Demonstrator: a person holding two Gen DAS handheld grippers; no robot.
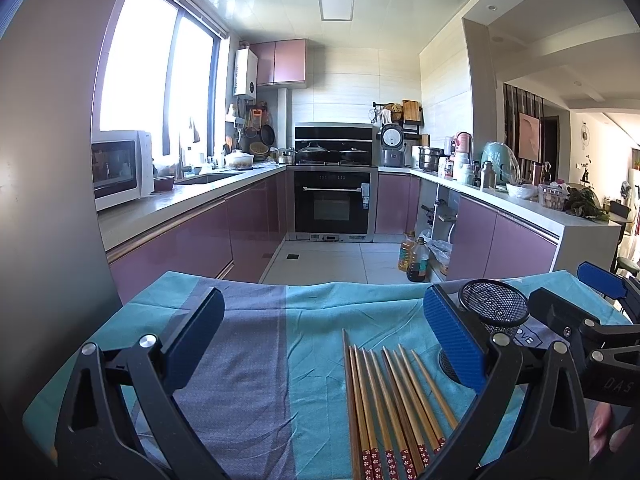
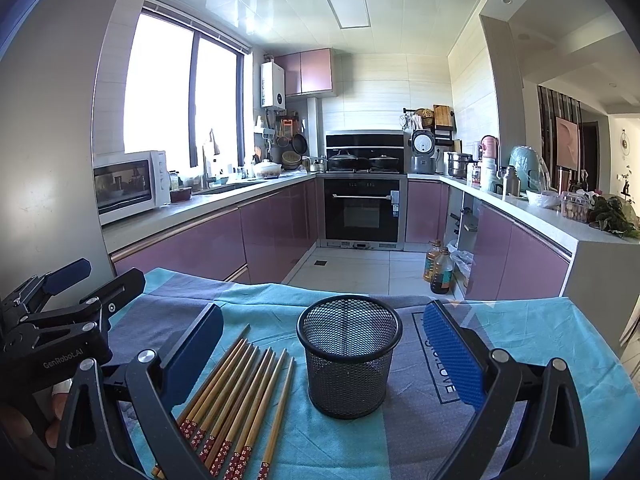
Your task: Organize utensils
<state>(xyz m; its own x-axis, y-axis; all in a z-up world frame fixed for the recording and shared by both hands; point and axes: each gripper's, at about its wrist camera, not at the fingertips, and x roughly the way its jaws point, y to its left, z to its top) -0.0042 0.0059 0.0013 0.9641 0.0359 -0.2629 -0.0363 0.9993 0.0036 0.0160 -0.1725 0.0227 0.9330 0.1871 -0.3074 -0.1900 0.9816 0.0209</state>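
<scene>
Several wooden chopsticks (image 1: 390, 396) with red flowered ends lie side by side on a teal and grey cloth (image 1: 256, 344); they also show in the right wrist view (image 2: 240, 396). A black mesh holder (image 2: 349, 356) stands upright and empty to their right, partly hidden in the left wrist view (image 1: 494, 307). My left gripper (image 1: 324, 344) is open and empty, its jaws wide apart, the chopsticks lying low between them towards the right. My right gripper (image 2: 324, 352) is open and empty, with the holder between its fingers.
The cloth-covered table ends ahead, with tiled floor beyond. Oil bottles (image 2: 438, 268) stand on the floor by purple cabinets. A microwave (image 2: 130, 184) sits on the left counter and an oven (image 2: 360, 208) at the far wall.
</scene>
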